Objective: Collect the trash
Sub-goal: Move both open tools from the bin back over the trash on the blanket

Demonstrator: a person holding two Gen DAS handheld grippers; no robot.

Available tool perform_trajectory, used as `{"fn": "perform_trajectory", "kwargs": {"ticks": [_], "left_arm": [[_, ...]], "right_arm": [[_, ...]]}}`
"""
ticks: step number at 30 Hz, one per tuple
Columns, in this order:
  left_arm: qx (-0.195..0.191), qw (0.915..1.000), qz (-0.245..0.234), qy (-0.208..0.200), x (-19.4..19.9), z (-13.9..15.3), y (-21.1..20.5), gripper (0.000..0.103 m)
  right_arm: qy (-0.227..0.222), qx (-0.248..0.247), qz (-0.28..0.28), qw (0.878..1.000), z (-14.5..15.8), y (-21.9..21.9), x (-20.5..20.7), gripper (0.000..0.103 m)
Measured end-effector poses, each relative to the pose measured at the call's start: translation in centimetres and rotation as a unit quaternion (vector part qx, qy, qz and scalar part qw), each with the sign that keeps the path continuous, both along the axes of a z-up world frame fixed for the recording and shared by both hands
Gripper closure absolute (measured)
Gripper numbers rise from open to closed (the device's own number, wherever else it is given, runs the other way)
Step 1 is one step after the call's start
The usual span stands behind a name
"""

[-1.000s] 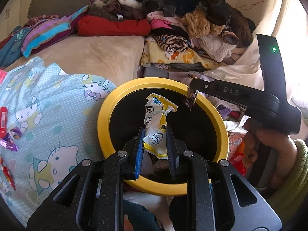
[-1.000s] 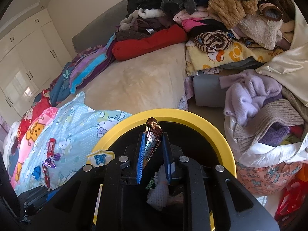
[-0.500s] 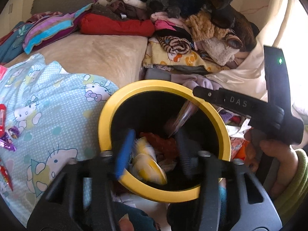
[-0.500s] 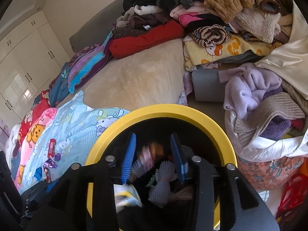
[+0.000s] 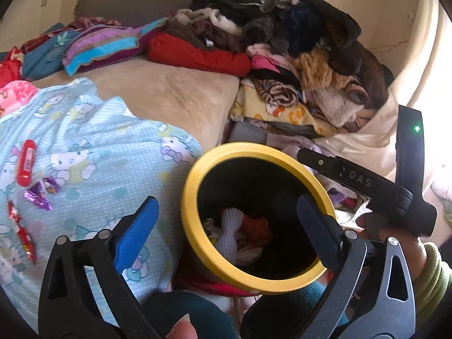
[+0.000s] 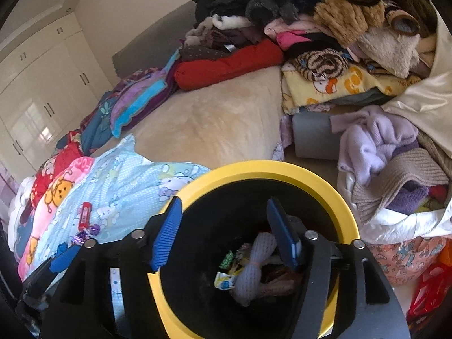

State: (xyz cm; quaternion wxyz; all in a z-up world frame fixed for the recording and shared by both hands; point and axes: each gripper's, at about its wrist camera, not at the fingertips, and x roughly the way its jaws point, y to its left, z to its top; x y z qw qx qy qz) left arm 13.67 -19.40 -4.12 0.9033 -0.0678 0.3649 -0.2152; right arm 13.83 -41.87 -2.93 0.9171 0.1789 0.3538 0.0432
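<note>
Left gripper: tilted downward over bin; jaws had just been opening, wide, nothing between them.
Right gripper: tilted downward, jaws had just been opening, nothing held.
Wrappers: in bin below fingers.

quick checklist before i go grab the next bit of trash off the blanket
1. Left gripper empty, jaws just opened wide: ok.
2. Right gripper empty, jaws just opened, over the bin: ok.
3. Dropped wrappers inside the bin, none on its yellow rim: ok.
4. Trash left on the blue blanket: red tube, purple wrapper, red wrapper: not ok.
5. Path from bin to those pieces free of clothes: ok.
6. More trash beyond the views: cannot tell.
</note>
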Motion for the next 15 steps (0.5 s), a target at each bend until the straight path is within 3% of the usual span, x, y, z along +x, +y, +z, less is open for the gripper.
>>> {"fn": "perform_trajectory", "kwargs": {"ticks": [5,15], "left_arm": [[-0.002,0.9997,0.017,-0.017,-0.4,1.1,1.6,0.013],[-0.006,0.9970,0.064,-0.042,-0.8,2.6,5.5,0.013]], "right_arm": [[-0.020,0.006,0.017,1.000,1.3,0.9,-0.4,0.033],[-0.052,0.000,0.061,0.997,3.3,4.6,-1.4,0.030]]}}
